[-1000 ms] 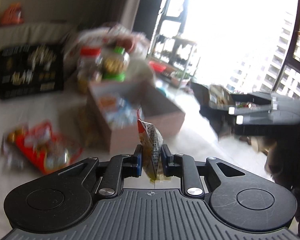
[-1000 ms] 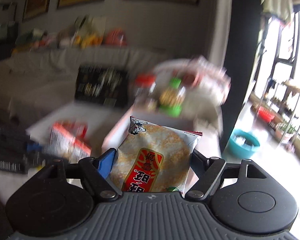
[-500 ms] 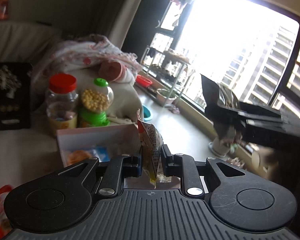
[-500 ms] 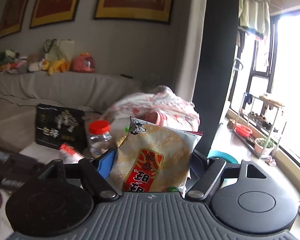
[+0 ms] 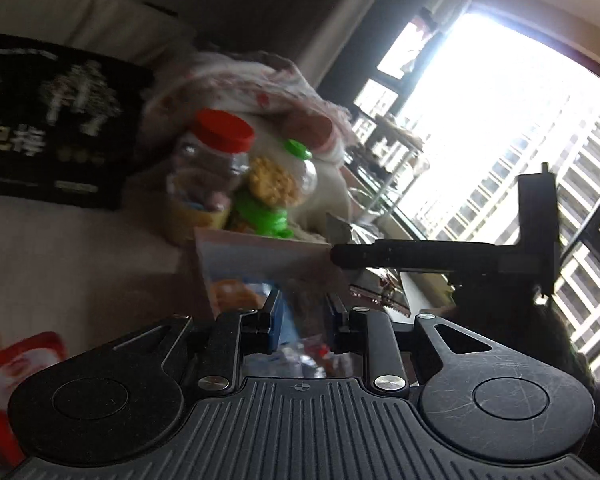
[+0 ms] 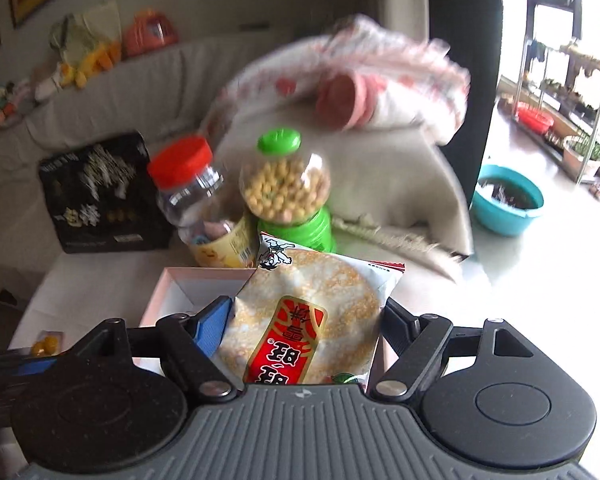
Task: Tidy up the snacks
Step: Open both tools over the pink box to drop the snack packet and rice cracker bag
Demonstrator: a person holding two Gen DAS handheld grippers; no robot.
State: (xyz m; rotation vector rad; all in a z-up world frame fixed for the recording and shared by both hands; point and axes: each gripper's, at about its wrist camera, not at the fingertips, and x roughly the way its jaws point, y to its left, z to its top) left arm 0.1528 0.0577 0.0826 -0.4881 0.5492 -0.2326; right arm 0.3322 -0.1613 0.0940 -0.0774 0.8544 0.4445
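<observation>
My left gripper [image 5: 304,316] hangs over the open pink box [image 5: 260,254] with its jaws opening. The small snack packet [image 5: 306,300] is only a dark blur between its pads, which no longer seem to press on it. Other packets [image 5: 304,356] lie in the box below. My right gripper [image 6: 306,314] is shut on a rice cracker packet [image 6: 300,312], white with a red label, above the near end of the pink box [image 6: 172,280]. One of the right gripper's fingers [image 5: 420,258] reaches in over the box from the right in the left wrist view.
Behind the box stand a red-lidded jar [image 6: 188,192] and a green dispenser of yellow balls [image 6: 284,188]. A black gift box [image 6: 96,192] leans at the left and a blanket pile [image 6: 340,80] lies behind. A red packet [image 5: 4,376] lies on the table; a blue basin [image 6: 508,200] sits on the floor.
Both grippers have swung over and down toward the pink box. The left view has rolled, its jaws have widened, and the packet that stood clamped between them has blurred. The right still holds its cracker packet.
</observation>
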